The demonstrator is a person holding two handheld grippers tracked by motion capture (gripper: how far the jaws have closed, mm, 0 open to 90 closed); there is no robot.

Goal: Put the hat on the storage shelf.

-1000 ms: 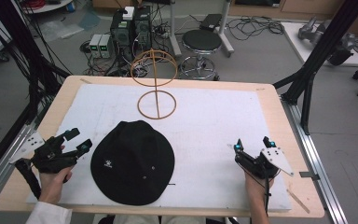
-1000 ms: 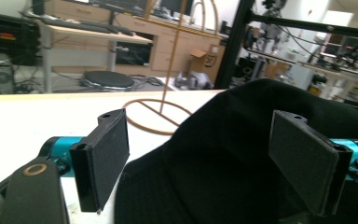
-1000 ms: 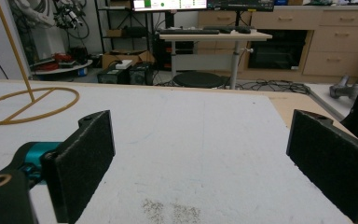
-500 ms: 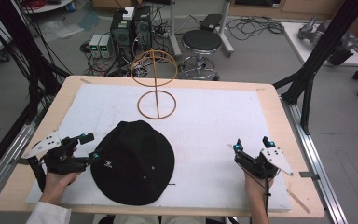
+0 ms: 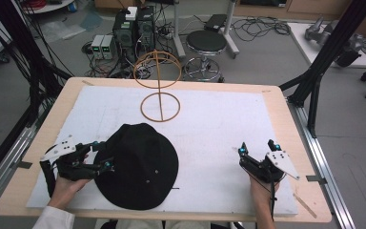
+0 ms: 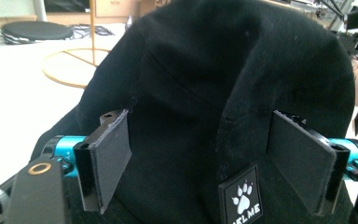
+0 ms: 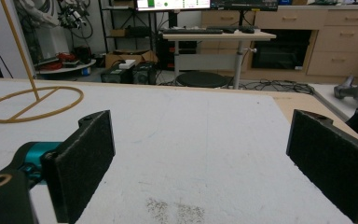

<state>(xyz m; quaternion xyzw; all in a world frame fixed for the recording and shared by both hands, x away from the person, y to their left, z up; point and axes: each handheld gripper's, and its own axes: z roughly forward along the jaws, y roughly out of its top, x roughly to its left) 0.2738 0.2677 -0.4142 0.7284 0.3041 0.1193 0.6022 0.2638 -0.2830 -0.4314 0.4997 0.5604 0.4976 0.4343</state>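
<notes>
A black bucket hat (image 5: 140,164) lies crown up on the white mat, near the table's front left. My left gripper (image 5: 102,155) is open at the hat's left edge. In the left gripper view, the left gripper (image 6: 205,163) has its pads (image 6: 109,158) spread on either side of the hat's cloth (image 6: 223,70), just above a paw-print patch (image 6: 246,198). My right gripper (image 5: 256,148) rests open at the front right, and the right gripper (image 7: 200,163) has only bare mat between its jaws. A wooden wire hat stand (image 5: 160,107) rises at the mat's far middle.
The white mat (image 5: 219,119) covers most of the wooden table (image 5: 286,109). The stand's ring base (image 7: 28,105) lies far left of the right gripper. Behind the table are a stool (image 5: 206,43), computer boxes (image 5: 133,26) and cables. Black frame posts (image 5: 314,90) flank both sides.
My left gripper has moved right to the hat, and its open jaws now straddle the hat's left edge. The right gripper and the hat have stayed put.
</notes>
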